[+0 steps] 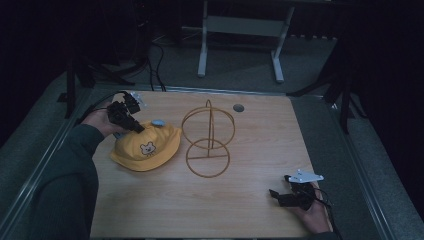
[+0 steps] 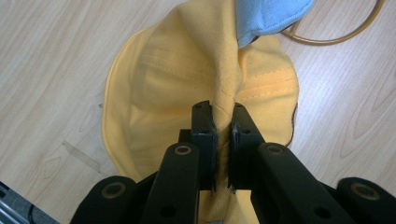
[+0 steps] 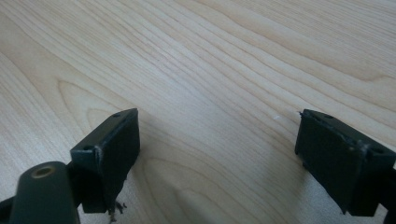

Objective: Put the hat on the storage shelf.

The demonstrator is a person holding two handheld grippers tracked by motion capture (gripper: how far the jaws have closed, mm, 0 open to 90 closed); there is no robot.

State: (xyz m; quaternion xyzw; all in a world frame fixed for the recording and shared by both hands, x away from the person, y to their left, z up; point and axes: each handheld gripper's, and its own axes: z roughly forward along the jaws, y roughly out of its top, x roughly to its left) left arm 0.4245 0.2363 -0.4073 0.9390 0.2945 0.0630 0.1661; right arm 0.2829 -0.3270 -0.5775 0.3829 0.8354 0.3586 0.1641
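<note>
Mostly, the left gripper point(image 2: 223, 122) hides its own grip: in its own view the two black jaws are pressed tight on a pinched ridge of the yellow hat point(image 2: 187, 79), and the fabric between the pads runs down out of sight behind them. Below the jaws the hat's near edge is cut off by the gripper body. Just beyond the jaws, at the top of that view, a blue patch point(image 2: 268, 16) sits on the hat (whether lining, tag or trim is hard to tell, as the frame edge cuts it). Beside it, a curve of the gold wire stand point(image 2: 334, 39) lies on the wood, most of it out of frame.

From the high view the left gripper point(image 1: 136, 128) comes at the hat point(image 1: 146, 148) from its far left side, with the hand point(image 1: 102, 120) behind it; the hat's brim rests on the table point(image 1: 250, 200), and whether the pinched part is off the wood I cannot make out. The wire stand point(image 1: 208, 140), two rings on an upright, stands just to the right of the hat, away from the gripper.

The right gripper point(image 1: 280, 194) lies well apart, near the table's near right corner, its jaws wide with only bare wood point(image 3: 210, 93) between them.
</note>
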